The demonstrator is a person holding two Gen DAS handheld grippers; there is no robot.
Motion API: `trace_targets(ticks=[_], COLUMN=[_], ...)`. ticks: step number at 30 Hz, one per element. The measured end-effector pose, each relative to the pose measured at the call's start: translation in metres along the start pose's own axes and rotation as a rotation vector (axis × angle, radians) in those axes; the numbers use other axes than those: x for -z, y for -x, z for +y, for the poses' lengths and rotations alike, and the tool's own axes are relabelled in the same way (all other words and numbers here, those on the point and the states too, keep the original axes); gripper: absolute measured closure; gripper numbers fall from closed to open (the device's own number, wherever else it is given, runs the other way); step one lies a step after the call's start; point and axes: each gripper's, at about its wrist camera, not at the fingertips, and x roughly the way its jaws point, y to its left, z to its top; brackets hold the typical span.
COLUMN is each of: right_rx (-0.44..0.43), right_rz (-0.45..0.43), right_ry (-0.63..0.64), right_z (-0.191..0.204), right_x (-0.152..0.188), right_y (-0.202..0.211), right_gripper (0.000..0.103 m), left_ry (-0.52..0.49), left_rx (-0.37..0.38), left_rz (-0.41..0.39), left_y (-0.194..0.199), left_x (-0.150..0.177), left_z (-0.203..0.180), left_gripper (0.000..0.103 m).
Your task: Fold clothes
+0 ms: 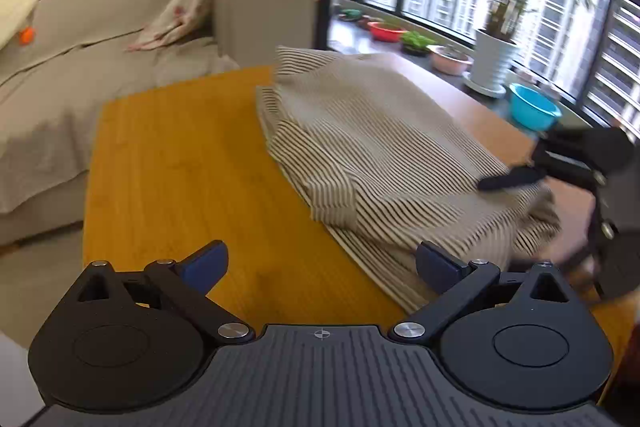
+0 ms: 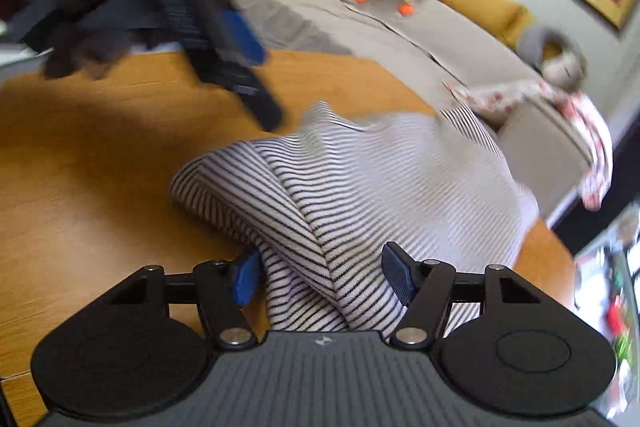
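Over the table [image 1: 168, 167], left gripper [image 1: 320, 267] tilted downward, jaws apart, beside striped garment [image 1: 380, 147].

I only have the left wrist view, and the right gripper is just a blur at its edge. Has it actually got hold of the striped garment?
Observer: Yes. In the right wrist view a thick fold of the striped garment sits between the pads of the right gripper, pressed from both sides.
Operator: How does my left gripper look from there?
Observer: Blurred, but the left gripper hangs over the bare wooden table beyond the fold, jaws apart, with nothing between them.
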Motion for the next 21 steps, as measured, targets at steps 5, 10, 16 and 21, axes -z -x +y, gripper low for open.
trace_targets(ticks=[5, 10, 16, 21], right_rx=[-0.061, -0.164, -0.154, -0.034], right_rz=[0.018, 0.027, 0.01, -0.037], right_ry=[-0.134, -0.369, -0.29, -0.052], right_z=[-0.021, -0.057, -0.053, -0.022], right_x=[-0.002, 0.003, 0.006, 0.01], right_y=[0.001, -0.001, 0.007, 0.012], right_gripper=[0.039, 0.038, 0.028, 0.019], left_ry=[-0.217, -0.407, -0.363, -0.109], left_rx=[0.101, -0.017, -0.114, -0.027], left_rz=[0.037, 0.04, -0.005, -0.006], left_y=[0.002, -0.022, -0.038, -0.03], left_x=[0.011, 0.016, -0.003, -0.029], left_z=[-0.033, -0.065, -0.068, -0.039], left_gripper=[0.0, 0.0, 0.0, 0.0])
